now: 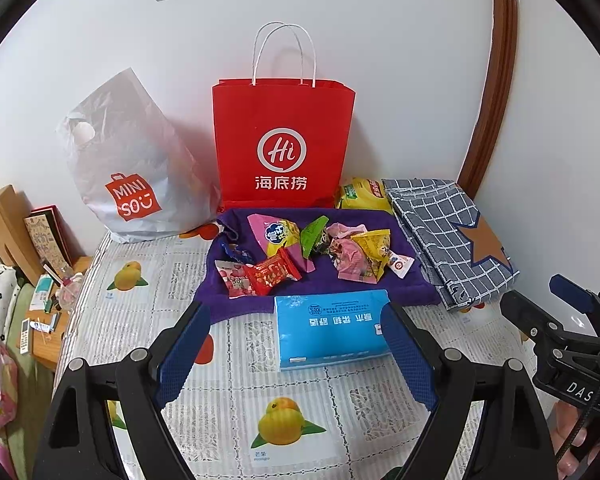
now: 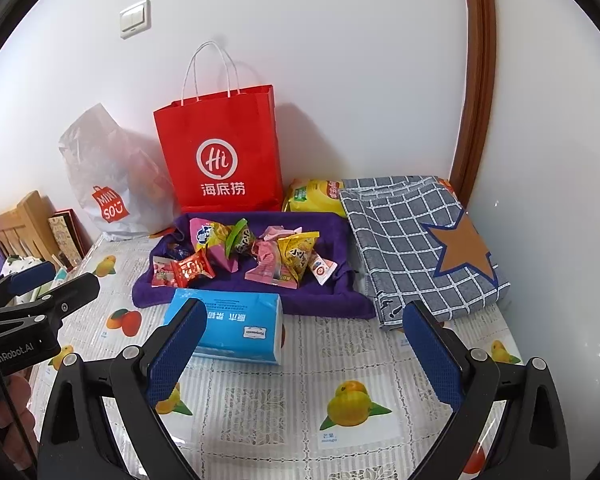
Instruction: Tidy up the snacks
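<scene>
Both the left claw [image 1: 296,356] and the right claw [image 2: 312,356] hover apart and empty above the surface [image 1: 236,408], facing snacks [image 1: 300,256] piled on a purple cloth [image 1: 404,292].

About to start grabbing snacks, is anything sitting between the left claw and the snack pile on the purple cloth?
Yes. The blue tissue pack lies on the table directly between the open left claw and the snack pile on the purple cloth, at the cloth's near edge.

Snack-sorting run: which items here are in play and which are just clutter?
In play: loose snack packets on the purple towel; yellow chip bag; red paper bag.
Clutter: blue tissue pack; checked cloth; white plastic bag.
</scene>
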### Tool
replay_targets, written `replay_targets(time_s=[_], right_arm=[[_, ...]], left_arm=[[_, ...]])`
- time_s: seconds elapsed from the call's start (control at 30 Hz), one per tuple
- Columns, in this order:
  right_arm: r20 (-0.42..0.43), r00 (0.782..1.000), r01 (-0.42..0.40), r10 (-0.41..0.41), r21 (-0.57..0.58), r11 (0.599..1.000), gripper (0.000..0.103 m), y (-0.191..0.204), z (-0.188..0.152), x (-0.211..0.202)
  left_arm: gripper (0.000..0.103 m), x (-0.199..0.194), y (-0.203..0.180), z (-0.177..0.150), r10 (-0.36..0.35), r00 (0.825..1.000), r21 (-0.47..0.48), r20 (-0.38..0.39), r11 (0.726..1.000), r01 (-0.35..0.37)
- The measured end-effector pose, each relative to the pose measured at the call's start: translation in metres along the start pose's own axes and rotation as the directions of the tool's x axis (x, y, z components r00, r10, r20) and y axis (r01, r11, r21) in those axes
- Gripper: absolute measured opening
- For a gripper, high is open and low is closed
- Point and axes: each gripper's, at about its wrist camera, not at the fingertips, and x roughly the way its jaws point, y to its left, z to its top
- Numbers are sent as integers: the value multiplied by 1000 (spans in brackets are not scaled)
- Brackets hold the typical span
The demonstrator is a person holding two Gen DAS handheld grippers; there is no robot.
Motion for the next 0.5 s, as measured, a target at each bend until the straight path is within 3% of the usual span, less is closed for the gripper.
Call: replay_targets(time_s=[0.5], right_arm=[[1, 1000, -1, 1, -1, 1000, 98, 0, 1, 0]], left_arm=[[86, 0, -1, 1, -3, 1000, 1, 3, 1000, 3]])
